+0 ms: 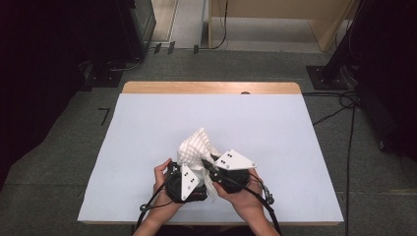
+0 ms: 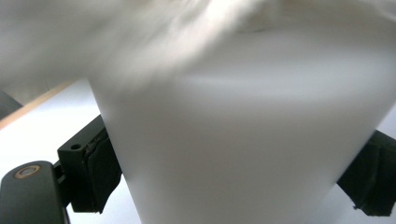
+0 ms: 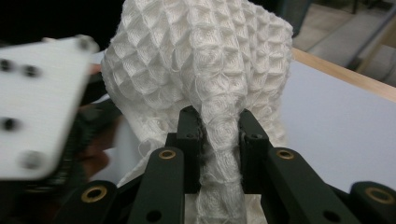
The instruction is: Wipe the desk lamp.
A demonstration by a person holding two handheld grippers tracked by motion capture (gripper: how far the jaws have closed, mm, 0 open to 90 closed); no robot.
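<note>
White waffle-weave cloth rises in a crumpled peak just below the middle of the high view, over the pale surface and between the person's two hands at the lower centre of the frame. The right hand-held gripper is clenched on it: in the right gripper view a bunched fold of the cloth runs down between the two black jaws, which press on it from either side, while the rest of the fabric billows above them into the upper middle of the frame. In the high view this right hand-held gripper sits just right of the cloth, its grey plate tilted.

The left hand-held gripper lies just left of and below the cloth in the high view, touching its lower folds. In the left gripper view a broad, blurred white mass of cloth stands between the jaws, which stay wide at the lower left and lower right; the left pad touches the fabric, but I cannot tell whether the jaws are gripping it.
</note>
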